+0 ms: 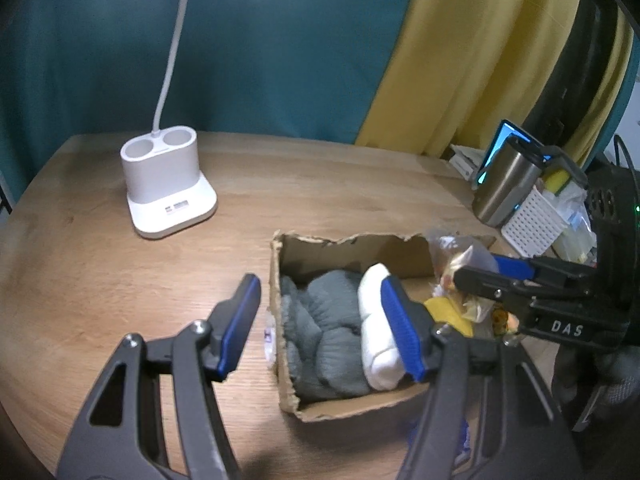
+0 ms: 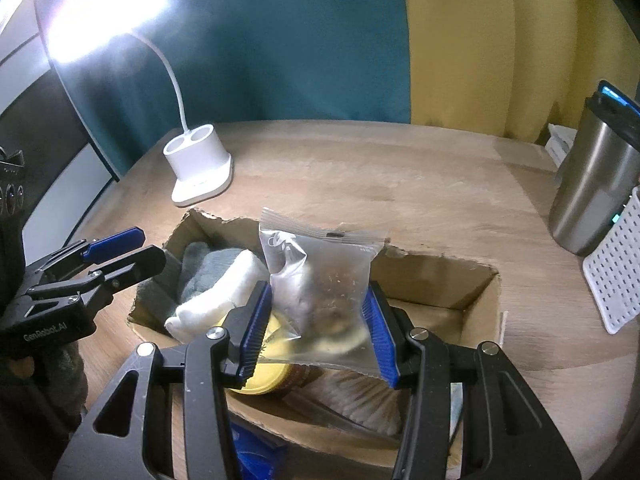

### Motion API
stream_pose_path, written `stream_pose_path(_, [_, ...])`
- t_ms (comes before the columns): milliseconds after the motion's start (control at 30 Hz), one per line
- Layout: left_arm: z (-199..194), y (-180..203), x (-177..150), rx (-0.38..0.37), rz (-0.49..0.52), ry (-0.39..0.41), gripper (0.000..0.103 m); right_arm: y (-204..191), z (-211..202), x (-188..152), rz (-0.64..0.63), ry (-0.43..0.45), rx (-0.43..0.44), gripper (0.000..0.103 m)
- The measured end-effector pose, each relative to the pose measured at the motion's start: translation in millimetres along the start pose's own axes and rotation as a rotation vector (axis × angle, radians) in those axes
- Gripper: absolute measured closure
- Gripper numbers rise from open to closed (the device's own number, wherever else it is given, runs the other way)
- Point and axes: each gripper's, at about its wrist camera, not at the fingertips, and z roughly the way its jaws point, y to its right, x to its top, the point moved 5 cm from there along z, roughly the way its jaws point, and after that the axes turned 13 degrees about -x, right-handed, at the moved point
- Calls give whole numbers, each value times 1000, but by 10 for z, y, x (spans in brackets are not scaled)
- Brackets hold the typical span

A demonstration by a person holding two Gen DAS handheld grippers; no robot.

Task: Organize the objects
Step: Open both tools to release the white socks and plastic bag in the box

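Note:
A torn cardboard box (image 1: 316, 252) (image 2: 460, 284) sits on the wooden table. It holds grey cloth (image 1: 328, 332) (image 2: 212, 268), a white roll (image 1: 376, 328) (image 2: 216, 304), a yellow tin (image 2: 264, 380) and a brush (image 2: 356, 396). My right gripper (image 2: 316, 332) is shut on a clear plastic snack bag (image 2: 320, 284) and holds it over the box; it also shows in the left wrist view (image 1: 472, 280). My left gripper (image 1: 320, 328) is open and empty at the box's left end, and it shows in the right wrist view (image 2: 132, 248).
A white lamp base (image 1: 168, 184) (image 2: 200, 168) stands at the back left of the table. A steel tumbler (image 1: 504, 184) (image 2: 592, 184) and a white perforated basket (image 1: 532, 220) (image 2: 616, 276) stand at the right. A blue packet (image 2: 256, 456) lies by the box's near side.

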Motion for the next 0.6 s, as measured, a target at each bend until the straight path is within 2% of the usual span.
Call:
stream_pose_path(33, [-2,-8,-1,1,-2,1,39,-5,7,7,1,-1,0,52])
stream_pose_path(100, [-17,-20,-6,2,-4,4,39,-15,16,19,0,-4,1,43])
stream_pose_path(133, [-24,-20,-9,2,-5,5,39,-17,17,26,2,-4,7,33])
stream_pose_path(167, [-34,-22,-14,3,-6,8,39,-21,10,27,6,-3,13,31])
stream_pose_path(600, [-144,31,-91,3,-7,16,39,-64,-81,-67,-19,-18,-10,31])
